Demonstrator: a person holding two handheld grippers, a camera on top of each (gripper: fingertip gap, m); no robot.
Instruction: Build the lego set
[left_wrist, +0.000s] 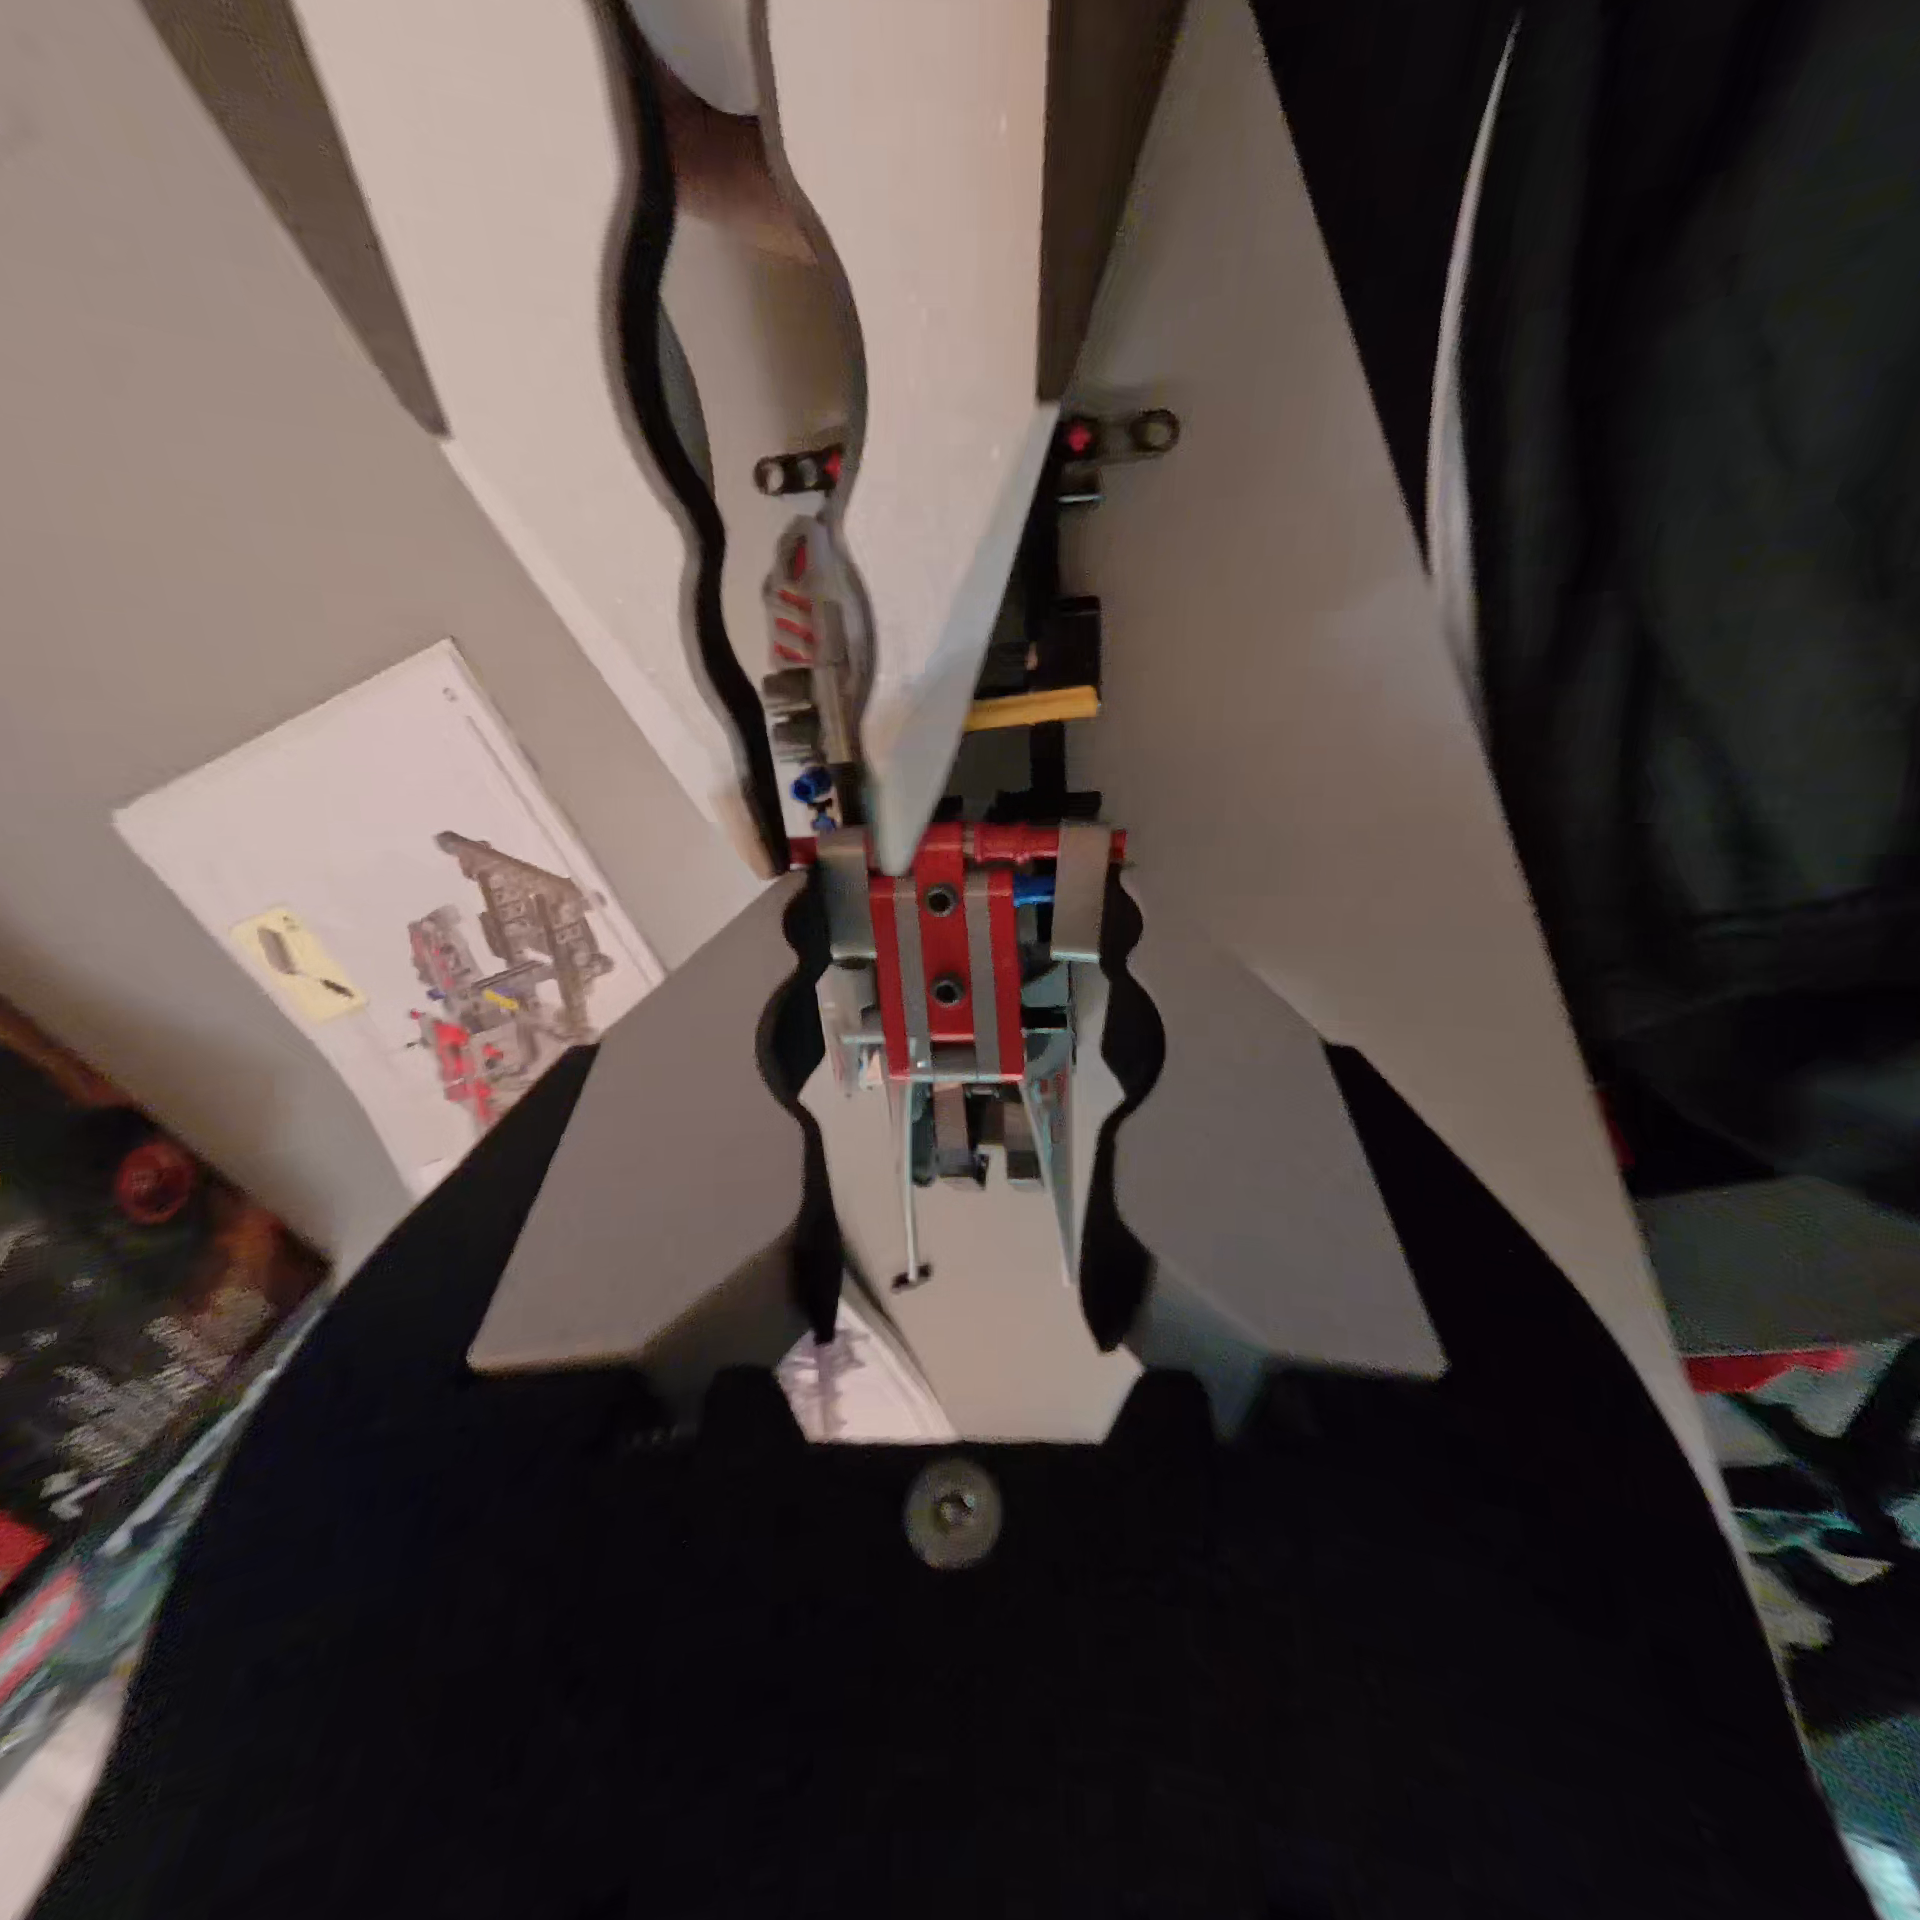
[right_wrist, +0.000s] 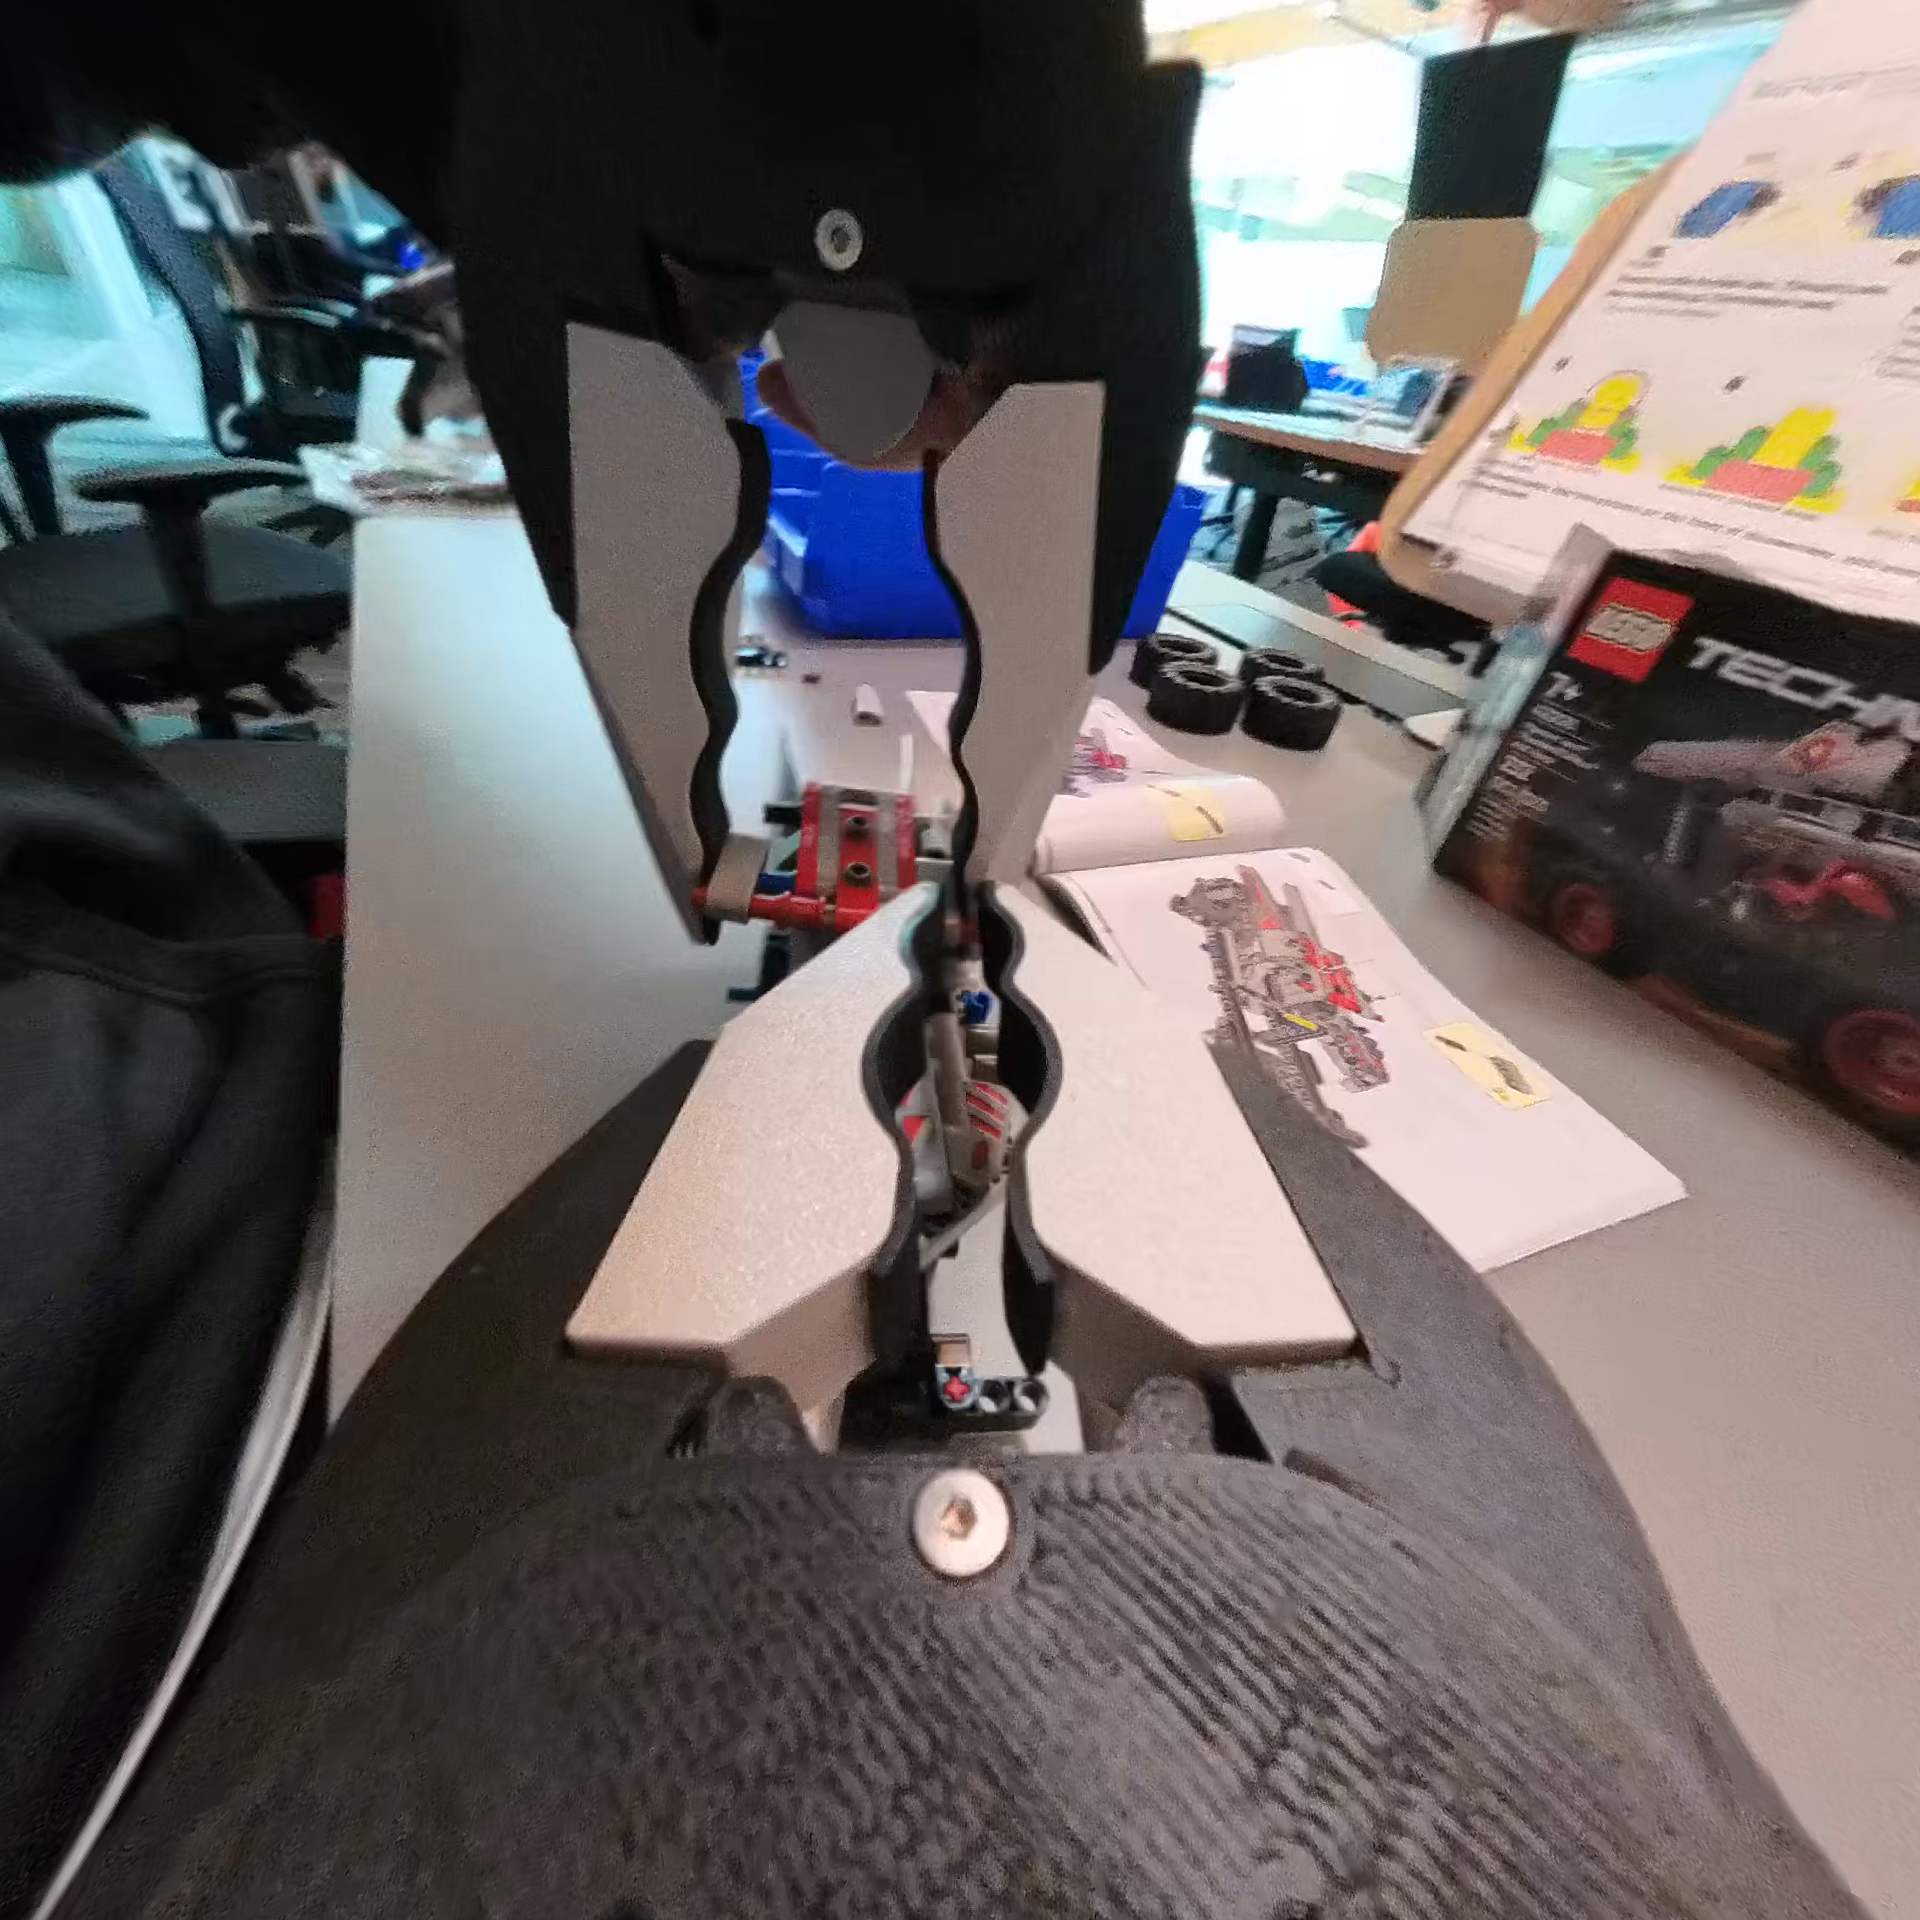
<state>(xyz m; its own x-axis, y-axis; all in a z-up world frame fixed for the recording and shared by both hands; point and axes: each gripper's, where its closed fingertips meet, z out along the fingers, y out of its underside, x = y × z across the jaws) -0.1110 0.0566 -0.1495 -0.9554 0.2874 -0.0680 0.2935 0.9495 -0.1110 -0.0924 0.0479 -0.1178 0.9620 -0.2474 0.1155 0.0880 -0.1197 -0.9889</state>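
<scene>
A partly built lego model, red and grey with black beams, is held between both grippers above the table. My left gripper has its black wavy pads against both sides of the model's red and grey front block. In the right wrist view the left gripper comes down from above onto that same block. My right gripper is shut on a thin grey and black part of the model's frame. It enters the left wrist view from above, pinched on that frame.
An open instruction booklet lies on the grey table, also seen in the left wrist view. The set's box stands at right, several black tyres and a blue bin behind. Dark clothing is at left.
</scene>
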